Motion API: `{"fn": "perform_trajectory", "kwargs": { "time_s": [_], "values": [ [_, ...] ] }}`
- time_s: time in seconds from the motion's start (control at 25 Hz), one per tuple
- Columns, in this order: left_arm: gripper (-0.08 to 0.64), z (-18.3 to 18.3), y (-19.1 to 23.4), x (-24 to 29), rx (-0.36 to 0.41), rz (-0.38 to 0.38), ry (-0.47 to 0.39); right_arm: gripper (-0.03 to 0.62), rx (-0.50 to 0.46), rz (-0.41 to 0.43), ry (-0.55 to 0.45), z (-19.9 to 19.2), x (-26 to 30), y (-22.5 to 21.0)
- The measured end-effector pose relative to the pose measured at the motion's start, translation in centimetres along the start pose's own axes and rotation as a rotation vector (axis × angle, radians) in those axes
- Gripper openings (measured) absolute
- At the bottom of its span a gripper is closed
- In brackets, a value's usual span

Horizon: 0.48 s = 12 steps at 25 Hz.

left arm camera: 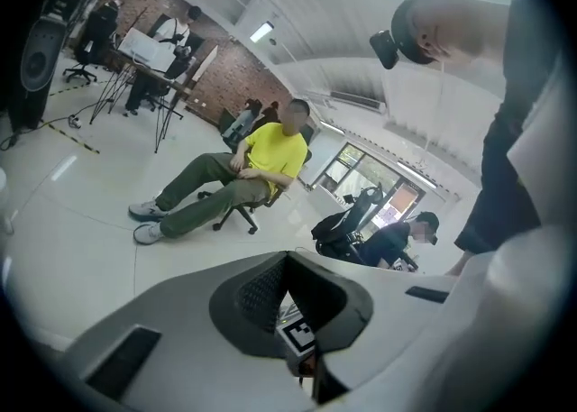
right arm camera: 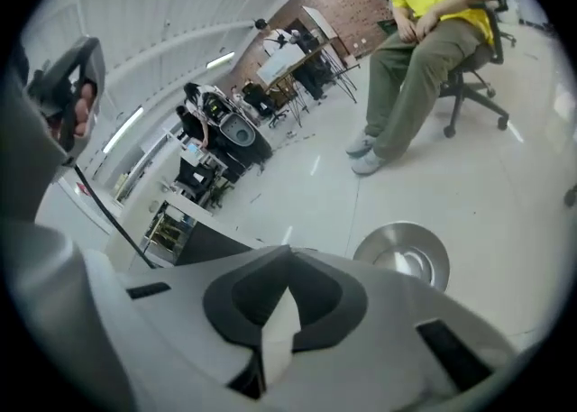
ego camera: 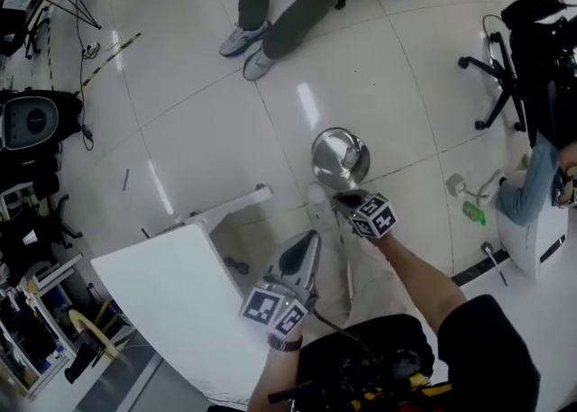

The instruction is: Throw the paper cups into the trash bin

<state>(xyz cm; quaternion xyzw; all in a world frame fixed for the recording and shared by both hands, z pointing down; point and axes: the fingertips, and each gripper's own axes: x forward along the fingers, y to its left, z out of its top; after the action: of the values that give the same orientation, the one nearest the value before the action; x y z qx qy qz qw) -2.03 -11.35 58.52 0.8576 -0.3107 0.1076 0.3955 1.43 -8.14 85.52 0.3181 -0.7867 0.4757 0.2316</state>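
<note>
The left hand-held gripper and right hand-held gripper hang closed and empty off the worktop corner, no paper cups in view; the trash bin on the floor looks lidded, so throws may bounce off.

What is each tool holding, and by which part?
Nothing: the left tool and right tool are both shut, with nothing between their jaws.

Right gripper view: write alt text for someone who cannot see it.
The right gripper fills the foreground, its fingers closed together, above a glossy white floor with a round steel trash bin just beyond to the right. Farther back a person in a yellow shirt sits on an office chair; desks and equipment line the left.
</note>
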Motion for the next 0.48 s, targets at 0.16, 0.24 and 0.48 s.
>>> {"fn": "perform_trajectory", "kwargs": {
  "time_s": [0.16,0.24,0.48],
  "values": [
    [0.003,2.3,-2.6,-1.2,0.093,0.007,0.007,0.003,-0.029,0.008,-0.132,4.1,-6.9,3.7],
    [0.003,4.0,-3.9,-1.6,0.121,-0.001,-0.023,0.003,-0.069,-0.022,-0.185,6.1,-10.6,5.1],
    [0.003,9.3,-8.3,-2.7,0.2,-0.035,-0.092,0.003,-0.169,-0.076,-0.413,15.3,-19.5,10.2]
  ]
}}
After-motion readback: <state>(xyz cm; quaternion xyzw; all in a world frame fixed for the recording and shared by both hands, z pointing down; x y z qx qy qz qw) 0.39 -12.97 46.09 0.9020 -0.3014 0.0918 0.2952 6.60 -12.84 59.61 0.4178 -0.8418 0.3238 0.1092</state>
